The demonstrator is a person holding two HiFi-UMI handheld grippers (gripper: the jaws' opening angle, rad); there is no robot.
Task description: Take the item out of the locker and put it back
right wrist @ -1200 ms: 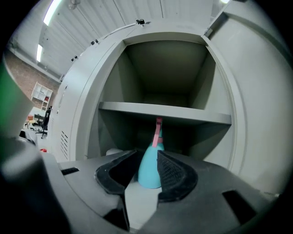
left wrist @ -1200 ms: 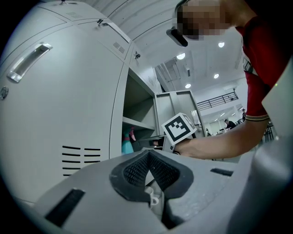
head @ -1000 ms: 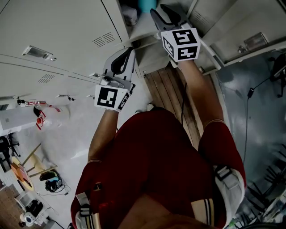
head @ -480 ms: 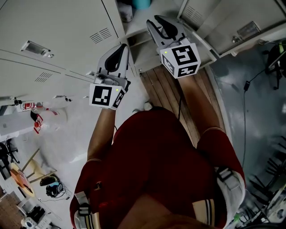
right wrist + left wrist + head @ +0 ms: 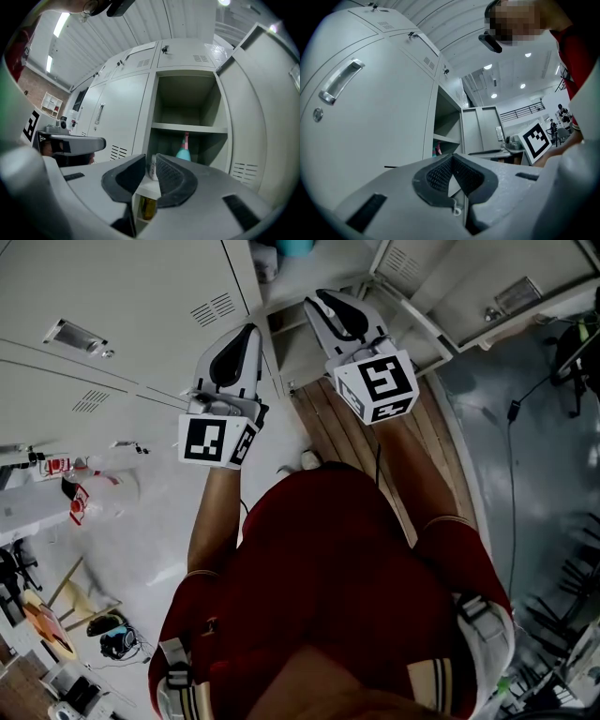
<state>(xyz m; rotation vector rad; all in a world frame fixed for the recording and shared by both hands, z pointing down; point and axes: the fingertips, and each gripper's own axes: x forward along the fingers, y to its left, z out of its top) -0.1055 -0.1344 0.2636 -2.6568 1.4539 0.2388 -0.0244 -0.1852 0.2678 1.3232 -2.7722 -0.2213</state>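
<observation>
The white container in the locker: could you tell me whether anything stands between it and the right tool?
Nothing visible does. The locker door stands open, and the right tool, whose jaws have just been closing on nothing, faces the white container inside.

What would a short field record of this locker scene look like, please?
locker: door open
under its shelf: teal spray bottle, white bottle
level below: amber bottle
right gripper: facing the open locker, jaws slightly apart, just been closing, gripping nothing
left gripper: jaws together, empty, beside a closed locker door
</observation>
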